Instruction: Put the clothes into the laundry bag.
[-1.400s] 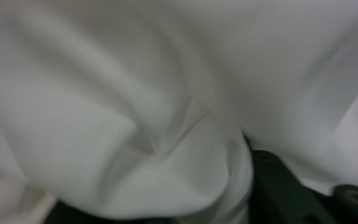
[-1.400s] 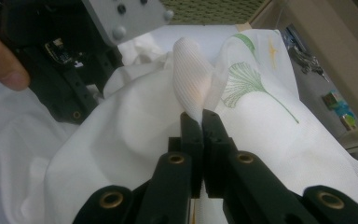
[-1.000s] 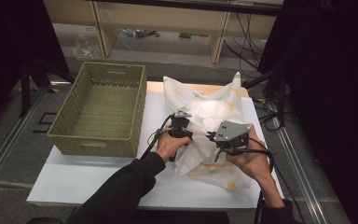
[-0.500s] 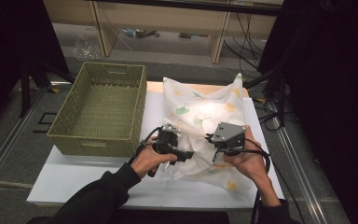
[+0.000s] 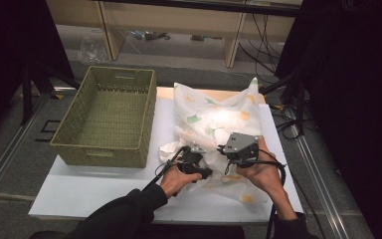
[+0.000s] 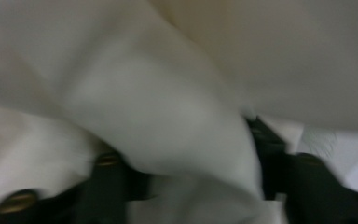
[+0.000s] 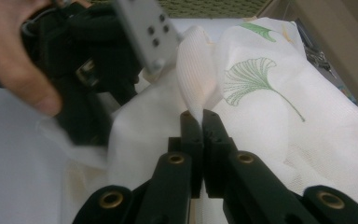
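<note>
High cam overhead facing fwd/down, gripper cams close-up along jaws, all share cloth [image 5: 214, 124]

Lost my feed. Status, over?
Right claw shut on cloth. Left claw in its folds, grip unclear. Basket beside, apart.

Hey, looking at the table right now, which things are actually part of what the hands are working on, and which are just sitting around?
In use:
- white leaf-print cloth
- right gripper, jaws shut on a fold of the cloth
- left gripper, cloth draped between its jaws

Just sitting around:
- green woven basket, beside the cloth
- clutter and cables on the floor beyond the table
</note>
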A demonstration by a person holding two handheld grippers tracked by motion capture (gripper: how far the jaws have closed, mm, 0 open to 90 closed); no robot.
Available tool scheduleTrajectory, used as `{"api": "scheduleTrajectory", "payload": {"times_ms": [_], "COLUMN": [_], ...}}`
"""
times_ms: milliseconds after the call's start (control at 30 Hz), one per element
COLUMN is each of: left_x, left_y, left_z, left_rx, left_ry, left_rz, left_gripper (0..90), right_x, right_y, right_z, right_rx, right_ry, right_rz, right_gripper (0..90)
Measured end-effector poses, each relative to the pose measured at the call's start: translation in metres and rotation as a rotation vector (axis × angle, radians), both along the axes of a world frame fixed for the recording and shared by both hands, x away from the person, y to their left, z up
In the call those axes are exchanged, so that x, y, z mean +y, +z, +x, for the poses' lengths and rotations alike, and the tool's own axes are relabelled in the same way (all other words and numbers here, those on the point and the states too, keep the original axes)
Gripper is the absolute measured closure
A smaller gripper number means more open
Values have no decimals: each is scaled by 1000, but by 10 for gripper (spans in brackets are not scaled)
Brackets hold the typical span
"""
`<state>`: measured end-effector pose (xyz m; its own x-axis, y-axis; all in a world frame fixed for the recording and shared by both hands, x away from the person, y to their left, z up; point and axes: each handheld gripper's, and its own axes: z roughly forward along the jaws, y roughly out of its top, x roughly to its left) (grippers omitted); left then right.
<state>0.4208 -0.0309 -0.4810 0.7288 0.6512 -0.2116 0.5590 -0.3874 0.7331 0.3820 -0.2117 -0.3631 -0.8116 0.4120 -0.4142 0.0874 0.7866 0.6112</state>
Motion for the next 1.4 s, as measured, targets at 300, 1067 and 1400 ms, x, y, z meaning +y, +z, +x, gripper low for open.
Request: {"api": "scheduleTrajectory", "payload": {"times_ms": [300,1067,1400], "left_x": [-1,66,50], "left_y": [35,31,3], "left_z": [27,0,20], "left_rx": [14,-175,-36], "left_ry": [108,125,52], "left_rz": [-245,48,36], "left_gripper": [844,181,323], "right_x": [2,-3,-3], "right_y": [7,-8,-10], "right_z": [-3,-7,-4], "right_rx": [-22,42,47], "right_ry": [26,-38,-28], "right_rz": [39,-1,0], "right_gripper": [900,899,896]}}
